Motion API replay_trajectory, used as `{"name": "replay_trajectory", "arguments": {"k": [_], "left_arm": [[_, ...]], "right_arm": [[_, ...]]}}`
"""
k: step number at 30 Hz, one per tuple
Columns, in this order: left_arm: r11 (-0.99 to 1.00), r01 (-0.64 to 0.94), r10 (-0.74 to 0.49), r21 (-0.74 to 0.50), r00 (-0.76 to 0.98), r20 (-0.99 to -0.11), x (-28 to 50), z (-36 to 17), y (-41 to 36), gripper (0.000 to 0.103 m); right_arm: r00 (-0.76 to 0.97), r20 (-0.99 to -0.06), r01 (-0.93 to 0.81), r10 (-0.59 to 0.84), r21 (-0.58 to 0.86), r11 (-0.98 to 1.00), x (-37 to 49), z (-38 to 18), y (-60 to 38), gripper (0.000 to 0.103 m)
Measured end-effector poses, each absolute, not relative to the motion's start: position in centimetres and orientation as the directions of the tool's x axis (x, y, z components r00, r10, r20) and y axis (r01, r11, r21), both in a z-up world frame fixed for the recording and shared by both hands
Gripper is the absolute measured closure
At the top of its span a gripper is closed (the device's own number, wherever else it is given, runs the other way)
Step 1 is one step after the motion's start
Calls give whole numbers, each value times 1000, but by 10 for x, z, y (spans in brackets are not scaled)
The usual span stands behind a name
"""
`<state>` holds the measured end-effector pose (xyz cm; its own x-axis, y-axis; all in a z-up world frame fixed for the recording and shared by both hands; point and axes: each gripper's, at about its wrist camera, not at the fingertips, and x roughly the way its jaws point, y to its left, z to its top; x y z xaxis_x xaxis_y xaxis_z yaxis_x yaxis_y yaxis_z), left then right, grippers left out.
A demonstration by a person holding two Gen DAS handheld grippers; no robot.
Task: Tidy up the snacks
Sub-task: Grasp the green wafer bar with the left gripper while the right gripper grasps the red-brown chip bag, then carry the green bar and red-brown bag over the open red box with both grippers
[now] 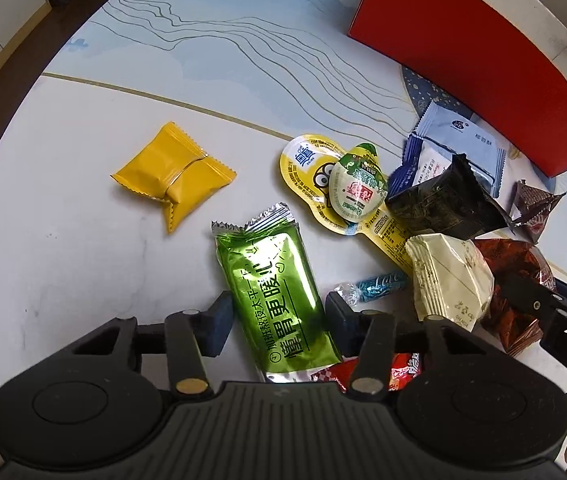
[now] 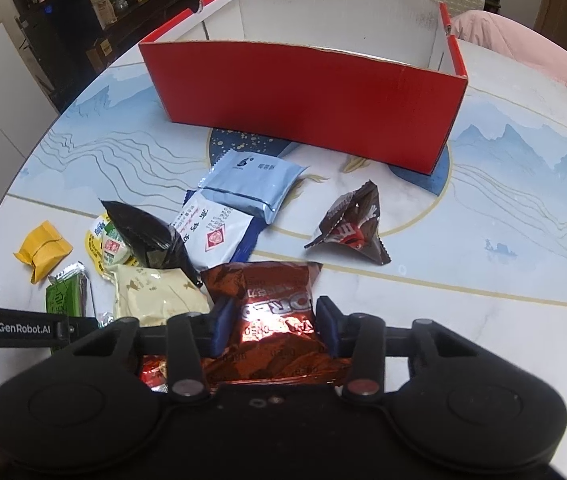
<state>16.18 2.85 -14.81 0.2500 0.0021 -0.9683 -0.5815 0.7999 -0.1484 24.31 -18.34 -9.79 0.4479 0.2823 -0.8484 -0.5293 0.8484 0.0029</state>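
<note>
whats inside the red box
Only the right wrist view looks into the red box: bare white inner walls show, no snacks visible. Its floor is hidden behind the front wall, so the bottom cannot be checked.

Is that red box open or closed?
Open: the red box has no lid on top, and its white inner walls show.

Red box [image 2: 307,92] is open-topped. Bare table [image 2: 483,248] right of it. Packet pile crowds its front: light blue packet [image 2: 251,184], brown triangular packet [image 2: 353,226], black packet [image 2: 143,236].
</note>
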Motion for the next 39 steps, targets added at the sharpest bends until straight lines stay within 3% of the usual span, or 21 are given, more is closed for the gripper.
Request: {"name": "replay_trajectory", "arguments": {"k": [5, 18, 27, 39], "left_arm": [[789, -590, -5, -173, 275, -961, 153, -142, 38, 59], [772, -605, 14, -196, 325, -946, 137, -123, 62, 59], [793, -572, 65, -210, 421, -905, 123, -82, 72, 59], [870, -420, 11, -259, 541, -841, 144, -12, 61, 59]], "right_arm": [[459, -840, -513, 288, 13, 858, 240, -93, -188, 67], [525, -802, -493, 283, -16, 870, 225, -71, -198, 69], [573, -765, -469, 295, -11, 883, 214, -42, -208, 69], [652, -674, -476, 348, -7, 879, 212, 17, -211, 69]]}}
